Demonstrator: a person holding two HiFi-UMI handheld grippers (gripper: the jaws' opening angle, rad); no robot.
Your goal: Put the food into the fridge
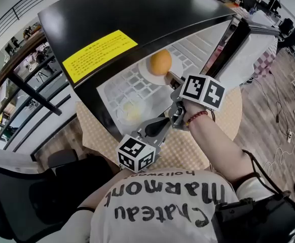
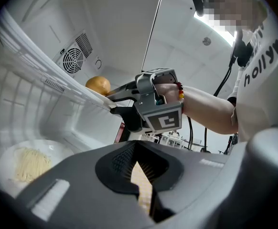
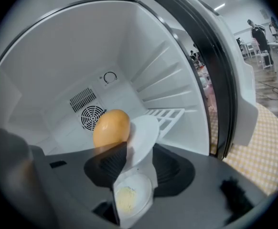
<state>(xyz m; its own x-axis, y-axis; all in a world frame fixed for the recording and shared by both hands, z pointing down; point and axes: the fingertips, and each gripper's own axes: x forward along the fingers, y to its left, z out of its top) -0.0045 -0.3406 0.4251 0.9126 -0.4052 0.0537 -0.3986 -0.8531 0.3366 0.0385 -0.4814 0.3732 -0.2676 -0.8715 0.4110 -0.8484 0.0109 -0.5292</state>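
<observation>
An orange [image 1: 160, 62] lies on a white plate [image 1: 146, 74] on the upper wire shelf [image 1: 118, 86] of a small open fridge [image 1: 137, 9]. My right gripper [image 1: 171, 78] reaches in from the front. Its jaws stand apart around the near rim of that plate [image 3: 146, 132], with the orange [image 3: 111, 128] just beyond. On the shelf below sits a second plate with pale noodles [image 1: 130, 111]. My left gripper [image 1: 155, 127] hangs lower at the fridge's front, shut and empty, its view looking up at the orange [image 2: 98, 85] and the right gripper [image 2: 111, 102].
The fridge door [image 1: 249, 49] stands swung open at the right. The fridge stands on a round table with a checked cloth [image 1: 223, 120]. A fan grille [image 3: 92, 114] is on the fridge's back wall. A black office chair [image 1: 21, 196] is at the lower left.
</observation>
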